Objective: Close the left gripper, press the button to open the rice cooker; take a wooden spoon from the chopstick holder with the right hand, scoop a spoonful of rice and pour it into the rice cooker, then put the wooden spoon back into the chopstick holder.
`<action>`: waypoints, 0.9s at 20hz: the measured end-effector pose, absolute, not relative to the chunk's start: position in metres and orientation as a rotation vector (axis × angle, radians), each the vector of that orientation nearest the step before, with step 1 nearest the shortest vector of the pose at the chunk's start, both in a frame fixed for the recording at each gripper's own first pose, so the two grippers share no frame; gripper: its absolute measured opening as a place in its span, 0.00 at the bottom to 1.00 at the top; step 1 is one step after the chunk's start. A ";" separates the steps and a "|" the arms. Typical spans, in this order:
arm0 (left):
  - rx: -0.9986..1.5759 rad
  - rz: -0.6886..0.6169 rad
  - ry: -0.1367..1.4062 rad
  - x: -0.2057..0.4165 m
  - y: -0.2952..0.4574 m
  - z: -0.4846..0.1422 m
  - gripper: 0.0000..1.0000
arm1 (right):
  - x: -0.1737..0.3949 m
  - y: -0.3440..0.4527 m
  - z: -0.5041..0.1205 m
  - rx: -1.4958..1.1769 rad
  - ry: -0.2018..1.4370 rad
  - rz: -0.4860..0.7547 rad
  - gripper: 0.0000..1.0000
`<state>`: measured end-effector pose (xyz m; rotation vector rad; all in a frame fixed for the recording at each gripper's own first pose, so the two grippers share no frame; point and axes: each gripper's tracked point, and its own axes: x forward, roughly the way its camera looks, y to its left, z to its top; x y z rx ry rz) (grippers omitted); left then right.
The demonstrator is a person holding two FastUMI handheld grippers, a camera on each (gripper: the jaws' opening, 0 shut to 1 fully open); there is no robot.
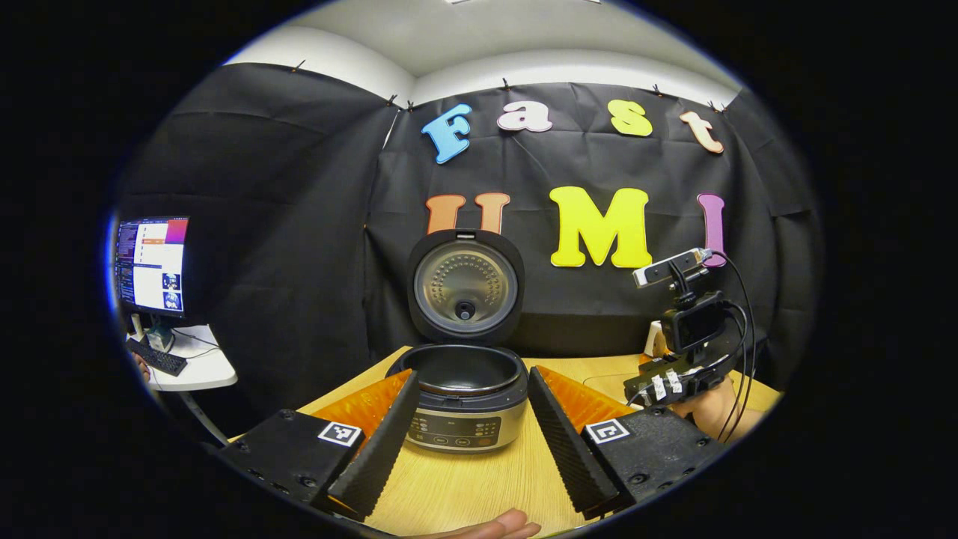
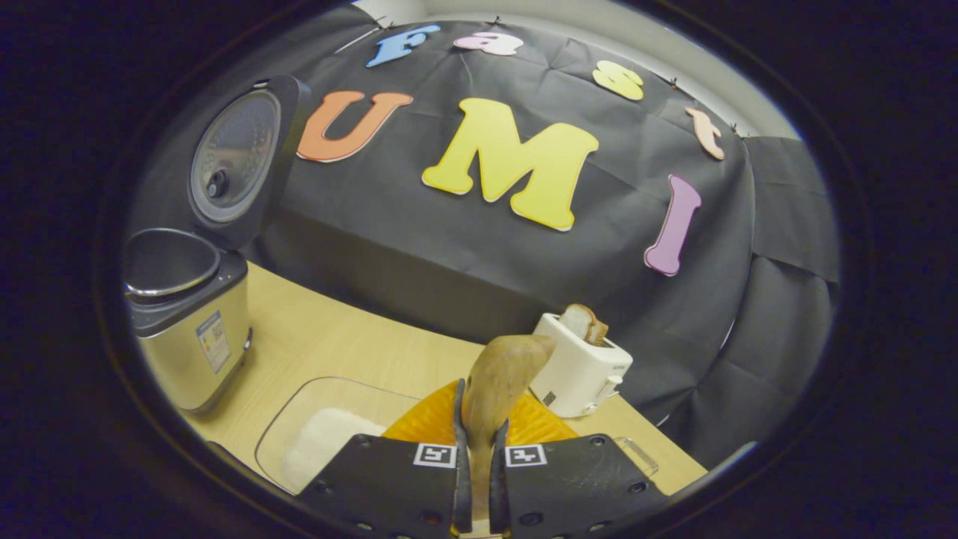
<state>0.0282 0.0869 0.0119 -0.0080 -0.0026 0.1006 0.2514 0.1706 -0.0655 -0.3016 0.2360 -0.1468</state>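
One rice cooker (image 1: 465,400) sits on the table (image 1: 479,486), lid (image 1: 465,286) flipped up, framed between the left gripper (image 1: 468,427) with fingers spread wide, gripping nothing. Over in the right gripper view there's one glass dish of rice (image 2: 323,442), then the right gripper (image 2: 479,479) clamped on one wooden spoon (image 2: 500,378), then one toaster (image 2: 580,367) with bread.

left gripper (image 1: 470,442): square marker tags, screws | right gripper (image 2: 479,479): same, black cables
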 end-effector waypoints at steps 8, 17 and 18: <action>0.005 0.103 0.002 0.030 0.091 0.009 0.93 | 0.236 0.193 -0.096 -0.053 0.384 -0.093 0.09; 0.018 0.107 0.021 0.033 0.092 0.003 0.93 | 0.231 0.168 -0.095 0.483 0.442 -0.073 0.09; 0.023 0.109 0.024 0.033 0.091 0.003 0.93 | 0.231 0.167 -0.095 0.496 0.444 -0.070 0.10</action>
